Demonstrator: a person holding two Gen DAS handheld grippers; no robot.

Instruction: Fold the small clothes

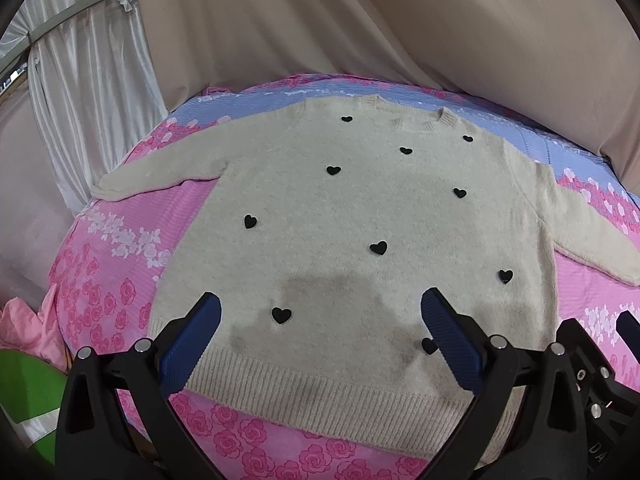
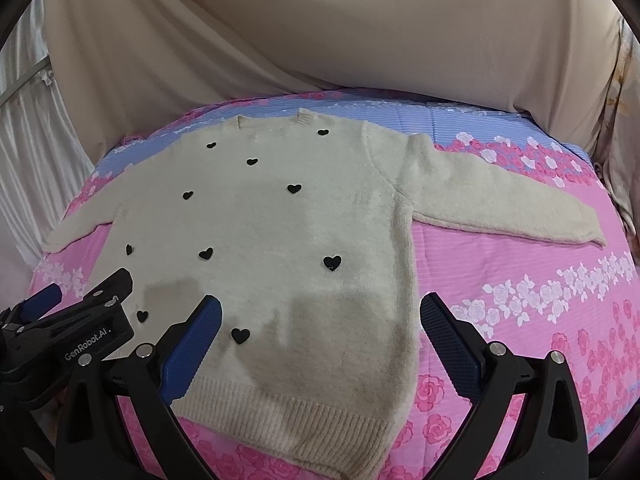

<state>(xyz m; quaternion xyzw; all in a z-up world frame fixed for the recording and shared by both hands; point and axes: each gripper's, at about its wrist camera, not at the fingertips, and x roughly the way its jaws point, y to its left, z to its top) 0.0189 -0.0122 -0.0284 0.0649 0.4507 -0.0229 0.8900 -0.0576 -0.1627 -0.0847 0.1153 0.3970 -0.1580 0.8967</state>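
Note:
A small cream knit sweater (image 1: 360,216) with black hearts lies flat, front up, on a pink and blue floral bedspread (image 1: 120,264), both sleeves spread out. It also shows in the right wrist view (image 2: 280,232). My left gripper (image 1: 320,304) is open and empty, hovering above the lower left of the sweater near its ribbed hem. My right gripper (image 2: 320,308) is open and empty above the lower right part, near the sweater's right side edge. The left gripper also shows at the left of the right wrist view (image 2: 76,328).
Beige drapes (image 1: 400,20) hang behind the bed. White curtains (image 1: 80,100) hang at the left. A pink cloth (image 1: 24,328) and a green object (image 1: 28,396) lie off the bed's left edge. The bedspread (image 2: 520,300) extends to the sweater's right.

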